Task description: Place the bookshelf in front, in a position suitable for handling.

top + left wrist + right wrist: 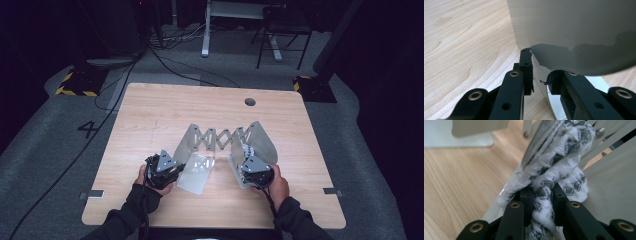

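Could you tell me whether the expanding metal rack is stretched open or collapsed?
Stretched open: the rack's lattice spans crosswise between its two separated end plates.

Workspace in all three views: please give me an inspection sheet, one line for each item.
Surface: wooden table, with a round hole near the far edge.
Job's things: metal expanding rack, stretched open; patterned cloth against its right end plate.
Clutter: nothing seen.
Grippers: left gripper has its jaws on either side of the rack's left plate edge; right gripper shut on the cloth.
Cables: black cables on the floor to the left.
Surroundings: grey carpet, chair behind.
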Available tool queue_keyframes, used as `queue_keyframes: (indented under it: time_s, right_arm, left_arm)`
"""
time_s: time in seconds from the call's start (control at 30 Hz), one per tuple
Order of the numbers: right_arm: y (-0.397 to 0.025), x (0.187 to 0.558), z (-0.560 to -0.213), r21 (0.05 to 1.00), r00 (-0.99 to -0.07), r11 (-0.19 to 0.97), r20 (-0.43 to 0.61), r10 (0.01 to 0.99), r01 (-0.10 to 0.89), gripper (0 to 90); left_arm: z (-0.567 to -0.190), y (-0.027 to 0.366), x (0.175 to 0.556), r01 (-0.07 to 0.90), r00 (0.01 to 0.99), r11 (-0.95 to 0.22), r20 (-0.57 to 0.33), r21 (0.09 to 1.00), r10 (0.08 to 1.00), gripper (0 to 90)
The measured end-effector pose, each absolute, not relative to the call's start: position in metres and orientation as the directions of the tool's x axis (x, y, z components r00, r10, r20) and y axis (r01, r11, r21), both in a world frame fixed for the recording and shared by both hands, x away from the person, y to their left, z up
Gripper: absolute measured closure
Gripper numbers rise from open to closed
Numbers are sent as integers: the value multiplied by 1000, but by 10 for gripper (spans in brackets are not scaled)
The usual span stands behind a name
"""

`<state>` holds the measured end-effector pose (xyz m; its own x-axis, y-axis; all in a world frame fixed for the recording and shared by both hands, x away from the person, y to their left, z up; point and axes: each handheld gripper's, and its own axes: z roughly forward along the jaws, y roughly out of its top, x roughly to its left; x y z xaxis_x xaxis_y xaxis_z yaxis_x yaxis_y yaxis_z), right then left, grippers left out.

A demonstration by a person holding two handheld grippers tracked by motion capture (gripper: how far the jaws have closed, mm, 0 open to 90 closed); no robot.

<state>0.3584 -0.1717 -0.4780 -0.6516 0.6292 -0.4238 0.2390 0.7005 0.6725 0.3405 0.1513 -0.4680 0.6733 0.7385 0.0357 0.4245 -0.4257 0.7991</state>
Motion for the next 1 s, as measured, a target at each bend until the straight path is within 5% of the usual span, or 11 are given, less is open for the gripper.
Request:
queue_keyframes:
  time_s: [0.2, 0.5, 0.83, 1.0]
  right_arm:
    - [-170, 361, -489, 628, -675, 731, -421, 606, 265, 770]
    - [-179, 350, -462, 702, -597, 686, -471, 650, 193, 773]
    - [-194, 332, -422, 791, -509, 603, -481, 714, 99, 773]
    - [-198, 325, -398, 815, -460, 577, -495, 737, 49, 773]
  left_arm:
    - [-469, 152, 343, 411, 673, -425, 46, 807, 738, 771]
    - [-470, 155, 353, 416, 658, -371, 7, 830, 753, 557]
    - [-472, 153, 360, 414, 664, -354, -12, 838, 748, 547]
    - [-471, 154, 360, 397, 681, -366, -3, 842, 732, 626]
